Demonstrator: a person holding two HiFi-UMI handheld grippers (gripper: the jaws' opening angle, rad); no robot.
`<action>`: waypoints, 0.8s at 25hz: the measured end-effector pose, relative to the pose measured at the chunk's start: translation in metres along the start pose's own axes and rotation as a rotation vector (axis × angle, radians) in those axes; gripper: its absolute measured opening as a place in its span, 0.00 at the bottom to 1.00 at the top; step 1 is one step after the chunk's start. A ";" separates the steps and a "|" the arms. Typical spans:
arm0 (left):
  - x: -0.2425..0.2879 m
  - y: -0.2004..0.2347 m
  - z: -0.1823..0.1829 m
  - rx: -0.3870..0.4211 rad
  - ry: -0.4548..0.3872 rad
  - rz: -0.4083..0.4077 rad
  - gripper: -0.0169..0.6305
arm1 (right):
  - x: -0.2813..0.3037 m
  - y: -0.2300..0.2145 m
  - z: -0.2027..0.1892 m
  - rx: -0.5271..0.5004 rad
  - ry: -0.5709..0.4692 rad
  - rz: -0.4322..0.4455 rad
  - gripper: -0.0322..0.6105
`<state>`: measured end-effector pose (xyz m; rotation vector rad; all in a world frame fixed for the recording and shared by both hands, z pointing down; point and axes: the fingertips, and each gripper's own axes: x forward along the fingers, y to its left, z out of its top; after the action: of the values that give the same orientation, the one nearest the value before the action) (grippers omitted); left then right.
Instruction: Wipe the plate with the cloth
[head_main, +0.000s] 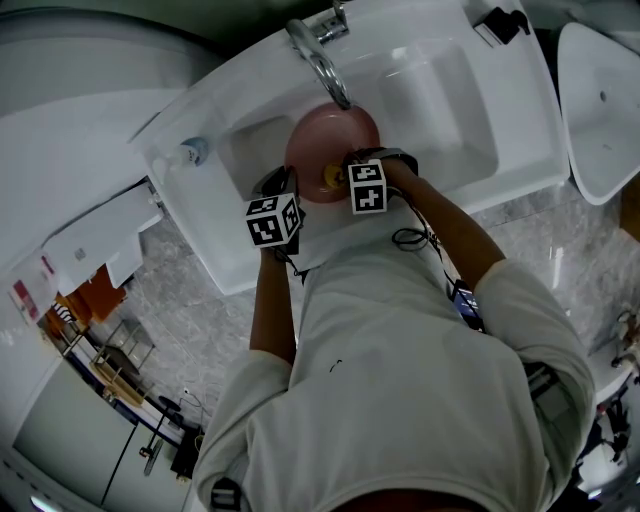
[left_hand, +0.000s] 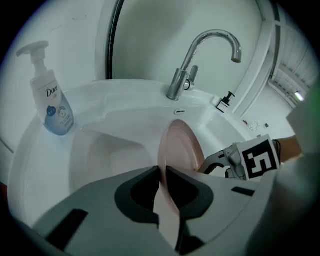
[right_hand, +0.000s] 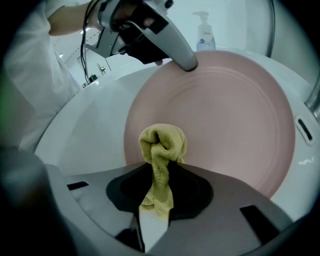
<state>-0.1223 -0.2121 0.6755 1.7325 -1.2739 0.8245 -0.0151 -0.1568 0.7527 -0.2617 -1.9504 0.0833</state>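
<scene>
A pink plate (head_main: 330, 150) stands on edge inside the white sink (head_main: 450, 130), under the tap. My left gripper (left_hand: 162, 175) is shut on the plate's rim (left_hand: 180, 150), holding it upright. In the right gripper view the plate (right_hand: 225, 120) fills the frame, with the left gripper (right_hand: 187, 64) clamped on its top edge. My right gripper (right_hand: 161, 170) is shut on a bunched yellow cloth (right_hand: 161, 150), whose folded end rests against the plate's lower left face. In the head view both grippers' marker cubes sit at the sink's near edge, the right gripper (head_main: 338, 177) by the plate.
A chrome tap (left_hand: 200, 55) arches over the basin. A white pump bottle of soap (left_hand: 50, 95) stands on the sink's left rim, and a small black pump (left_hand: 225, 100) sits at the right rim. The person's white shirt fills the lower head view.
</scene>
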 end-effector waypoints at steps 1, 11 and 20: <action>0.000 0.000 0.000 -0.002 0.001 -0.002 0.12 | 0.000 -0.004 -0.006 0.031 0.004 -0.008 0.19; -0.002 -0.009 -0.001 -0.018 0.004 -0.040 0.13 | -0.013 -0.060 -0.055 0.458 -0.026 -0.102 0.19; -0.002 -0.019 0.002 -0.009 0.004 -0.064 0.14 | -0.035 -0.112 -0.058 0.603 -0.104 -0.292 0.20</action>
<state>-0.1049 -0.2100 0.6687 1.7548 -1.2117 0.7840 0.0350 -0.2777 0.7636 0.4300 -1.9488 0.4885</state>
